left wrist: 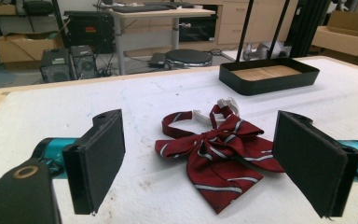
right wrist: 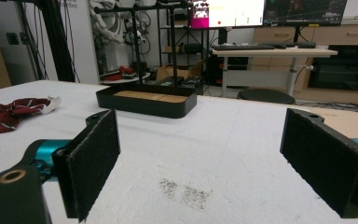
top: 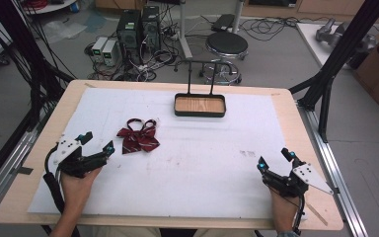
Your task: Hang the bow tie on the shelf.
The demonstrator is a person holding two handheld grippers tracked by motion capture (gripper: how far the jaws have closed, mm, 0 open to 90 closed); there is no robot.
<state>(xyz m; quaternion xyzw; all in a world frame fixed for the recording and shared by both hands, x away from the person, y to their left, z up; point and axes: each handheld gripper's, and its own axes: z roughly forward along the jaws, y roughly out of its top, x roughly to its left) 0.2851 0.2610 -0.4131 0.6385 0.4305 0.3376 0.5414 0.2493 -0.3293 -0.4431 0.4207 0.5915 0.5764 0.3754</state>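
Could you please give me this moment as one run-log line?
left gripper: open, empty, near bow tie | right gripper: open, empty | bow tie: flat on white mat | tray: empty

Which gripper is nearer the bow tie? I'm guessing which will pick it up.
The left gripper: the red striped bow tie lies just beyond its open jaws, while the right gripper sits far across the white mat.

No readable text

The monitor (right wrist: pixel 228 11) at twelve o'clock shows coloured windows, all too blurred to make out.
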